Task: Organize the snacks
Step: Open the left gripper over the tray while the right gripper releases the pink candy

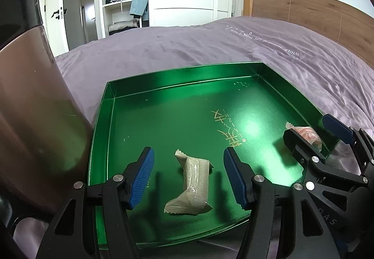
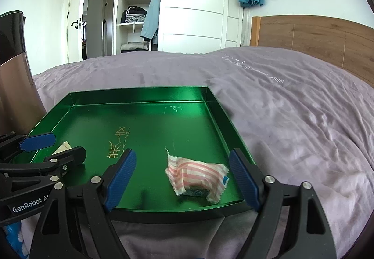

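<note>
Both claws stand released: my left gripper (image 1: 188, 179) brackets the beige snack packet (image 1: 191, 185), my right gripper (image 2: 182, 180) the pink-striped snack packet (image 2: 198, 177), no pad touching. Each packet lies flat on the green tray (image 2: 140, 104) near its front edge. I judge both placed; I would draw straight back, keeping fingers clear of wrappers. Beyond: purple bedspread (image 2: 292, 107).

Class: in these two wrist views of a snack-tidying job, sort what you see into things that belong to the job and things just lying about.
Belongs to the job:
green tray
beige snack packet
pink-striped snack packet
left gripper
right gripper

Just lying about:
brown container
purple bedspread
wardrobe shelves
</note>
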Action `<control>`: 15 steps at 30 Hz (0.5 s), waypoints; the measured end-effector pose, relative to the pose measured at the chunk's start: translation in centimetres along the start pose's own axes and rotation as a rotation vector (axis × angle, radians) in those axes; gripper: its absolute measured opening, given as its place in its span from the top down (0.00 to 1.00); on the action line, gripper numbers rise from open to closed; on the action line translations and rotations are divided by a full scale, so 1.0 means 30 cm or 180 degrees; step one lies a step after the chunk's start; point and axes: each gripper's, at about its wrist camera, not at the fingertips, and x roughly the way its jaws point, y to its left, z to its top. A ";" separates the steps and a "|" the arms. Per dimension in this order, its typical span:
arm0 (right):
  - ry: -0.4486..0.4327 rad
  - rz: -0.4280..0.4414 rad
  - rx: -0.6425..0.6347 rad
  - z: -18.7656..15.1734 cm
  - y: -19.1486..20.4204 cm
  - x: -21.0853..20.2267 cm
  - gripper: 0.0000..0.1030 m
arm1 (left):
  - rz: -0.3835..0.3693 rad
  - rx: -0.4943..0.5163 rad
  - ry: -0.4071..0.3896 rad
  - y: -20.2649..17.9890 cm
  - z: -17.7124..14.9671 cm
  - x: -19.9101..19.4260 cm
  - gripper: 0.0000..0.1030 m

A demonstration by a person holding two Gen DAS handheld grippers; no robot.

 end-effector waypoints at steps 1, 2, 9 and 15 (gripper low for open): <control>-0.0024 -0.0002 0.0000 0.000 -0.001 -0.005 0.00 | -0.0004 -0.0002 -0.0017 0.001 -0.003 -0.005 0.46; -0.0057 -0.0005 0.0005 0.000 -0.002 -0.011 0.00 | -0.0008 -0.0006 -0.0039 0.002 -0.003 -0.010 0.46; -0.0183 -0.0009 0.0079 0.002 -0.022 -0.032 0.00 | 0.0024 0.0000 -0.0253 0.002 0.000 -0.056 0.45; -0.0299 -0.0069 0.0142 0.001 -0.034 -0.056 0.00 | 0.0248 0.0070 -0.0505 -0.012 -0.006 -0.112 0.36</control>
